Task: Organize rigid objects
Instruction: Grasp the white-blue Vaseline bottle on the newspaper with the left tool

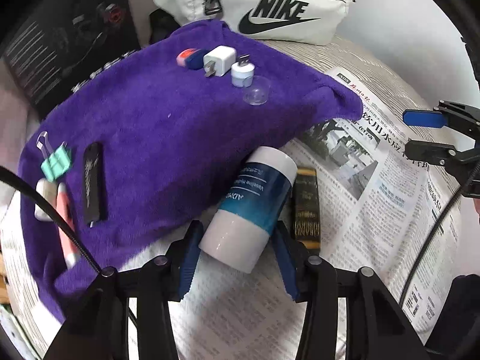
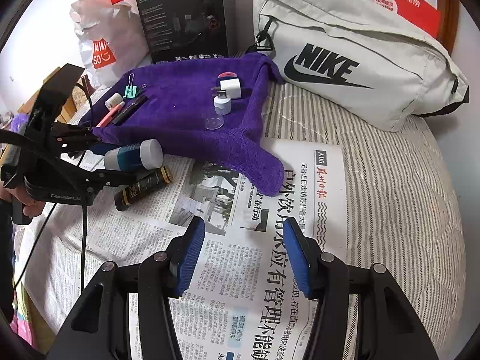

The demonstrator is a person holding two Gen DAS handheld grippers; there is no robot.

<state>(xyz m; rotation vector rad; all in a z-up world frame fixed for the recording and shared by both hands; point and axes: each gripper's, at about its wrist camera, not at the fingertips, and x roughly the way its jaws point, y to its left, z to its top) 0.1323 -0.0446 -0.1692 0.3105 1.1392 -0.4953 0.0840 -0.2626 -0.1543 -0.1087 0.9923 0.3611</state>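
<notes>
Our left tongs (image 1: 237, 240) sit astride the white-and-blue tube (image 1: 252, 207), pads at its sides; we cannot tell if they clamp it. The tube lies on newspaper (image 2: 240, 270), between the purple towel (image 1: 156, 138) and a black-gold tube (image 1: 306, 207). Our right tongs (image 2: 244, 255) hang apart, empty.

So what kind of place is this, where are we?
Probably a bedroom at home, worked on a bed: a striped bedsheet lies under a spread newspaper, with a Nike bag and shopping bags piled against the wall.
</notes>
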